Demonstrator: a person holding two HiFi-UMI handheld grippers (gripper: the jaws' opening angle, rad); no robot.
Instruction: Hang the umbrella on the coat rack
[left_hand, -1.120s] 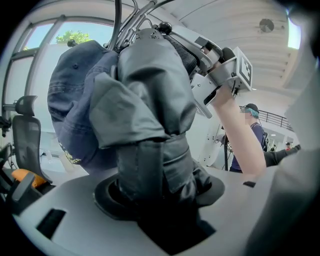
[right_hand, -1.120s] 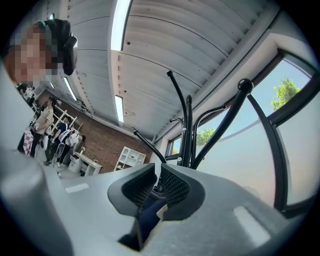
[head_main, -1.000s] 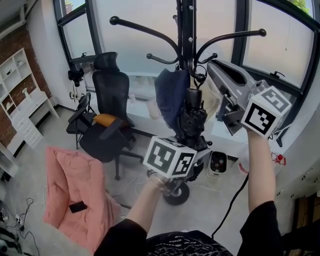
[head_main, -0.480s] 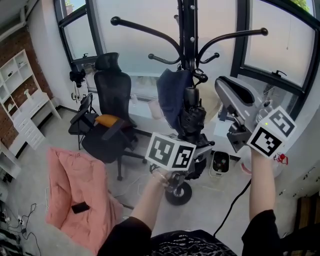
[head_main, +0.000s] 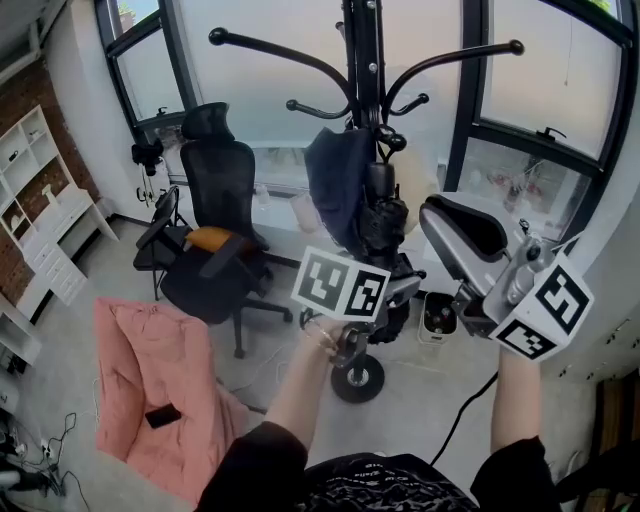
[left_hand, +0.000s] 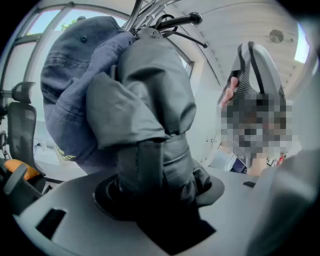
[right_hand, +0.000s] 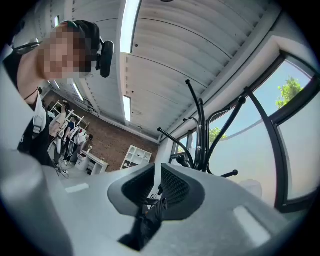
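The black coat rack (head_main: 362, 60) stands ahead, its hooks spreading at the top. A folded black umbrella (head_main: 384, 225) hangs along the pole, beside a dark blue garment (head_main: 335, 185). My left gripper (head_main: 388, 290) is shut on the umbrella's lower part. In the left gripper view the umbrella (left_hand: 150, 100) fills the space between the wide-set jaws of the left gripper (left_hand: 160, 195), and its top reaches the hooks. My right gripper (head_main: 432, 215) hangs to the right of the rack, shut and empty. In the right gripper view the right gripper (right_hand: 156, 175) points up towards the coat rack (right_hand: 200, 135).
A black office chair (head_main: 215, 200) stands left of the rack, with a pink cushion (head_main: 150, 380) on the floor in front of it. White shelves (head_main: 40, 210) line the left wall. The rack's round base (head_main: 357, 380) and a small white device (head_main: 437, 318) sit on the floor.
My right gripper has come down and to the right, away from the rack's hooks. The left gripper has stayed on the umbrella.
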